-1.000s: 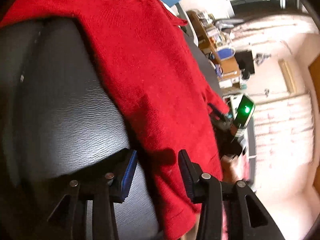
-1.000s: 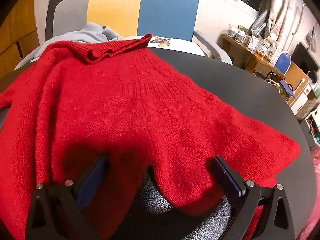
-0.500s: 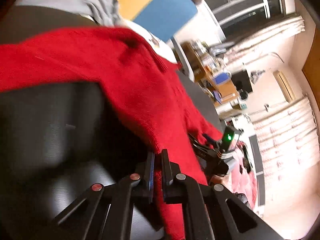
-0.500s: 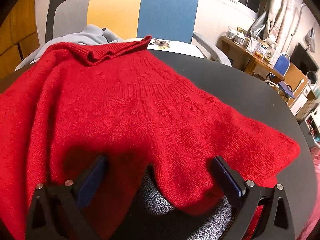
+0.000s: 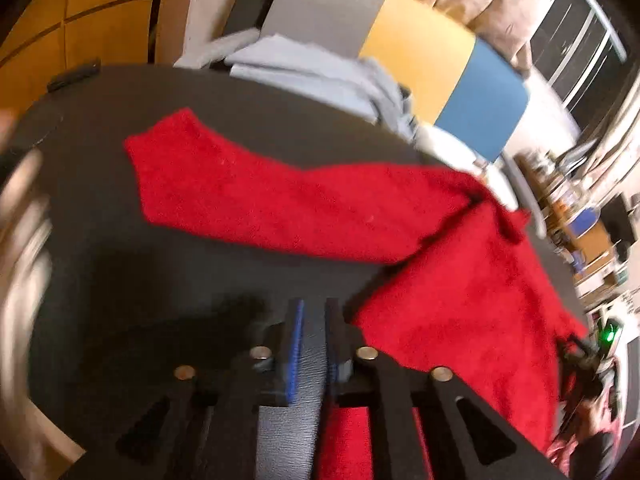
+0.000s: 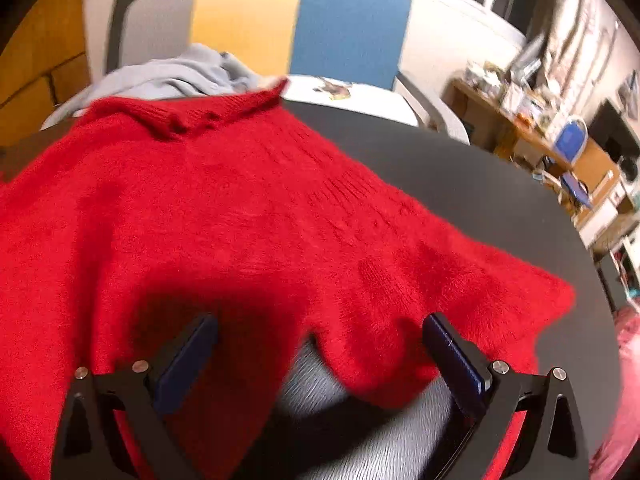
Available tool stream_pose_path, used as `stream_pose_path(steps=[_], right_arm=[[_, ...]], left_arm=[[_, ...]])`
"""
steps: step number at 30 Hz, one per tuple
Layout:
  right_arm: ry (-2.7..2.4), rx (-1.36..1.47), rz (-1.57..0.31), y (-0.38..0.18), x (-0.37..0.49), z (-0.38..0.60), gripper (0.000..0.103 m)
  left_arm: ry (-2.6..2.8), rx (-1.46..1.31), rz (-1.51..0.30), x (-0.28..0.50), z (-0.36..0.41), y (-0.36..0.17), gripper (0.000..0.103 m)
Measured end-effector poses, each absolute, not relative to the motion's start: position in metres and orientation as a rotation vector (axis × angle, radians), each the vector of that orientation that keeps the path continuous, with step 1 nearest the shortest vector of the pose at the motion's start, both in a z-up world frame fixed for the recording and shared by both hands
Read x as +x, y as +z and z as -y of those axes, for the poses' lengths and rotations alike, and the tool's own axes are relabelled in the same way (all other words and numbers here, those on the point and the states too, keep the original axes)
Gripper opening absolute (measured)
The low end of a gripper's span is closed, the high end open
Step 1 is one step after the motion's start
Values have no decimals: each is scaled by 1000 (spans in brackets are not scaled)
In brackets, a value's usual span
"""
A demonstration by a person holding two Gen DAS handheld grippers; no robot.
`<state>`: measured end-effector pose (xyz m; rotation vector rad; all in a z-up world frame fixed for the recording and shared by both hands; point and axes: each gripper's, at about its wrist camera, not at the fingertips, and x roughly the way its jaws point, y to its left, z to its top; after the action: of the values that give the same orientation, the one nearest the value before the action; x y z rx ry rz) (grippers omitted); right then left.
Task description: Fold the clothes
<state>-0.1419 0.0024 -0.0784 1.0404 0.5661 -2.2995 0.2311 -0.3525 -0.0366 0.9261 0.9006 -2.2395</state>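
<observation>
Closest to me, my left tool (image 5: pixel 314 320) has its jaws a narrow slit apart and opening, with only bare dark surface (image 5: pixel 240 280) showing between the blue pads; nothing is gripped. The hem corner of the red sweater (image 5: pixel 460 300) lies just to the right of it. My right tool (image 6: pixel 320 344) stands wide, its two blue pads spread over the sweater's lower edge, where the hem curves up and leaves a patch of the black, grained surface showing between them; I cannot tell whether the pads touch the knit. The sweater (image 6: pixel 240 220) is a fuzzy, bright red knit lying spread across the dark surface, body toward me. One sleeve (image 5: pixel 260 196) stretches out flat to the left, its cuff end resting on the surface. Further back, the ribbed collar (image 6: pixel 188 116) is bunched and rumpled at the far edge. Beyond it a light grey garment (image 6: pixel 172 76) lies heaped, in front of a chair back (image 6: pixel 300 20) in grey, yellow and blue panels.
</observation>
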Motion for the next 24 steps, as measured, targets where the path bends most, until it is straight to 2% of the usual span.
stream_pose_path(steps=[2, 7, 11, 14, 18, 20, 22, 24], right_arm=[[-2254, 1012, -613, -72, -117, -3, 103], [-2157, 1043, -803, -86, -79, -4, 103], [-2149, 1070, -879, -90, -73, -12, 103], [-2209, 1074, -955, -94, -87, -27, 103], [-2311, 1150, -838, -94, -115, -46, 103], [-2314, 1148, -760, -92, -119, -35, 103], [-2263, 1097, -760, -97, -113, -13, 103], [-2223, 1060, -768, -99, -108, 9, 103]], left_arm=[[-2334, 895, -894, 221, 341, -29, 17], [-2517, 1120, -695, 148, 282, -52, 17], [-2449, 1303, -588, 123, 280, -90, 17], [-2423, 1287, -532, 137, 295, -99, 13], [-2271, 1263, -537, 168, 329, -99, 10], [-2230, 1253, -567, 185, 342, -96, 10], [-2208, 1245, -588, 200, 347, -90, 10], [-2187, 1238, -608, 214, 353, -85, 15]])
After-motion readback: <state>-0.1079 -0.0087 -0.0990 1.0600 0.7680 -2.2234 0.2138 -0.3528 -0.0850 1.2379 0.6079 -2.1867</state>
